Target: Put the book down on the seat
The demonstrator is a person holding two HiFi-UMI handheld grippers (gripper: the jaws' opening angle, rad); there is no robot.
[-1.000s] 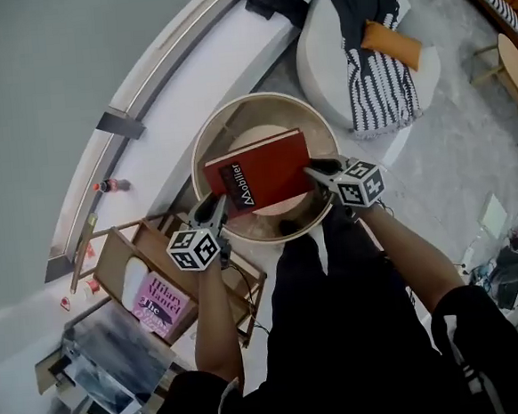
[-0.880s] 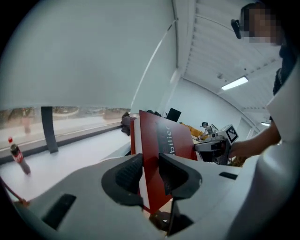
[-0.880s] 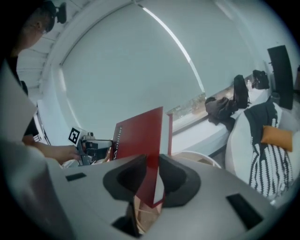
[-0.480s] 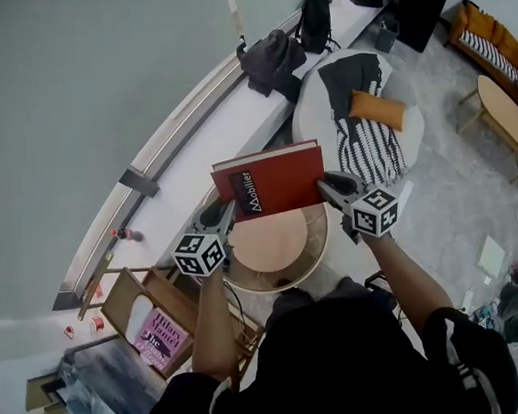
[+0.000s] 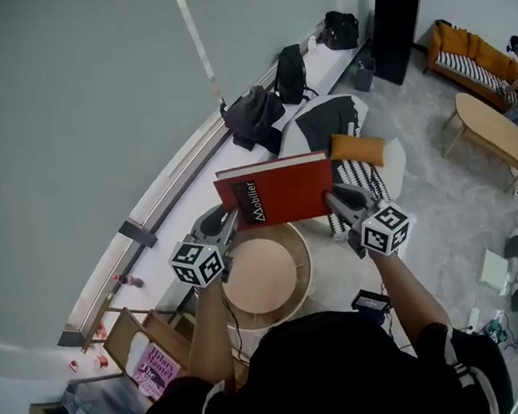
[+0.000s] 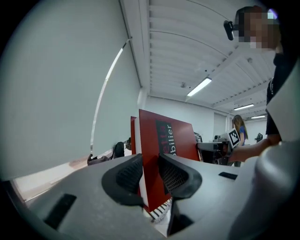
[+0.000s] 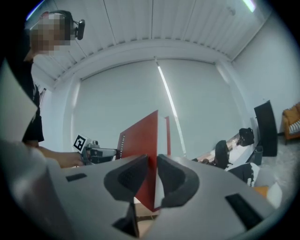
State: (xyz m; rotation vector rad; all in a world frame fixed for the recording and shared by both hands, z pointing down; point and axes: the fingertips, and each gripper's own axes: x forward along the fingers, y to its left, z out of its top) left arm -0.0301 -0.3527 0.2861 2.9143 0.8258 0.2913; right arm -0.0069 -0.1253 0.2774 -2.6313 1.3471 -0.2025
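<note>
The book (image 5: 280,189) is being clamped at opposite edges by the left gripper (image 5: 228,217) and the right gripper (image 5: 334,196), whose jaws have just been closing on it; even, level lowering onto the seat (image 5: 260,277) is being advised.

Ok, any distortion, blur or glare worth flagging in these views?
Head view: heavy fisheye bowing the wall, even light, red book sharp with readable lettering. Left gripper view: dark round vignette, ceiling strip light bright. Right gripper view: same vignette, book cover shaded.
</note>
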